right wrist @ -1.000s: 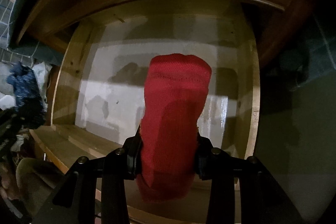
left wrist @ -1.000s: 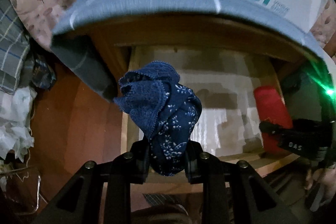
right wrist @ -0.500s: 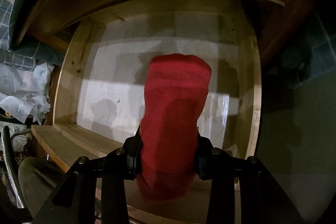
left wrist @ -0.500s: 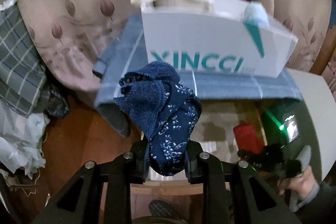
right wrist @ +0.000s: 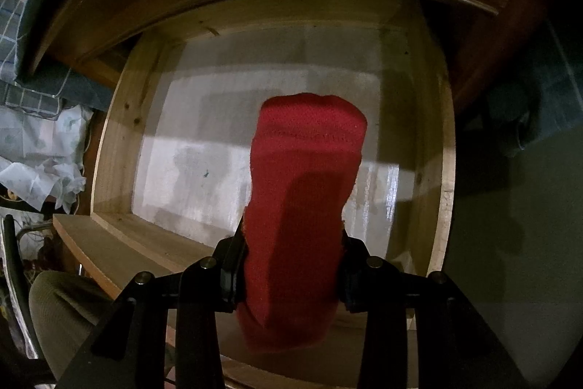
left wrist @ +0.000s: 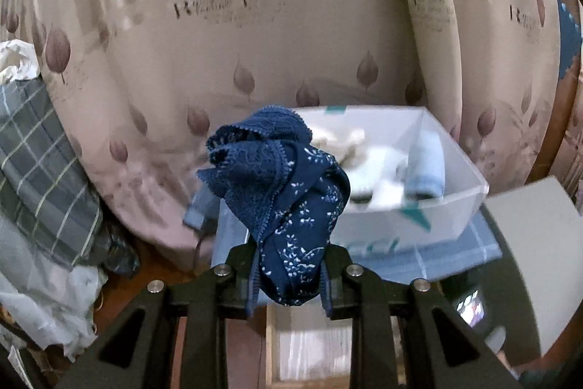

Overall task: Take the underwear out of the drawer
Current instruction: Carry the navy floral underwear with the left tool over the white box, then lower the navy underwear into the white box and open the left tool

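Left gripper — clamps navy underwear, angled toward box | right gripper — pinches red garment, steep over drawer

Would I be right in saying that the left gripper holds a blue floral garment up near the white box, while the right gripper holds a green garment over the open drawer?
Not quite: the garment in the right gripper is red, not green, as the right wrist view shows. The rest stands: the left gripper holds the blue floral garment near the white box, and the right is over the open drawer.
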Demonstrator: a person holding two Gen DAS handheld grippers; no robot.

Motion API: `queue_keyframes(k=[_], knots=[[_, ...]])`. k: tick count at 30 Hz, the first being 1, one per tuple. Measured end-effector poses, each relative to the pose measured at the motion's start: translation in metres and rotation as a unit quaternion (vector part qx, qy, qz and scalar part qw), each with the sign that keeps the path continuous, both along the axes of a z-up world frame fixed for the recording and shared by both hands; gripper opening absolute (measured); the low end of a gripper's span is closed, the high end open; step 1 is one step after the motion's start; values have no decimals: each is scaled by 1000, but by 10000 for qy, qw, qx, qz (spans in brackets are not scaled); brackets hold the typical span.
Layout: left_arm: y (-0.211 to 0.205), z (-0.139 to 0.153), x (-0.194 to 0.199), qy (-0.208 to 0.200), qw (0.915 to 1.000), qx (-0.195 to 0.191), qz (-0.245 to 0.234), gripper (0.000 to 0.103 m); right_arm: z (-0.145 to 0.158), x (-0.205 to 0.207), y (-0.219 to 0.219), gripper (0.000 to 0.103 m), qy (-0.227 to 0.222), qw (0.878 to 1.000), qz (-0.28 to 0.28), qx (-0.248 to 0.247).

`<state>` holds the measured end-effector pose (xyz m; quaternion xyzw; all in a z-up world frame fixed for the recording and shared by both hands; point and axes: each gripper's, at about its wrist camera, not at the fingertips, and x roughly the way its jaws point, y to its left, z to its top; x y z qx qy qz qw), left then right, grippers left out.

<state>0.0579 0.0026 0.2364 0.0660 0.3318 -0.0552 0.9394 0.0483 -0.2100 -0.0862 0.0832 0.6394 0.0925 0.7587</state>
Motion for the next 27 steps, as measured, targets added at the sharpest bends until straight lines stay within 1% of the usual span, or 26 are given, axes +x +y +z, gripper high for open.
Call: queue_keyframes(k=[3,6,12,15,21,27], knots=[[-10,10,13,-126,9999,41,-67,25,0,-1,-2,37,-18,10000,-13,31],[-22,13,28,-210,9995,104,-196,25,1,-2,-2,37,-23,10000,-18,78],[-43,7,56,-199,9991,158,-346,25,2,-2,-3,37,-41,9999,-13,127],[-49,2,69,-177,9991,129,-369,25,2,-2,-3,37,-43,9998,-21,180],[-58,-18,96,-80,9991,216,-351,26,3,-1,-3,37,-43,9998,17,212],[-58,-37,119,153,9995,40,-267,26,3,-2,-3,37,-41,9996,26,279]])
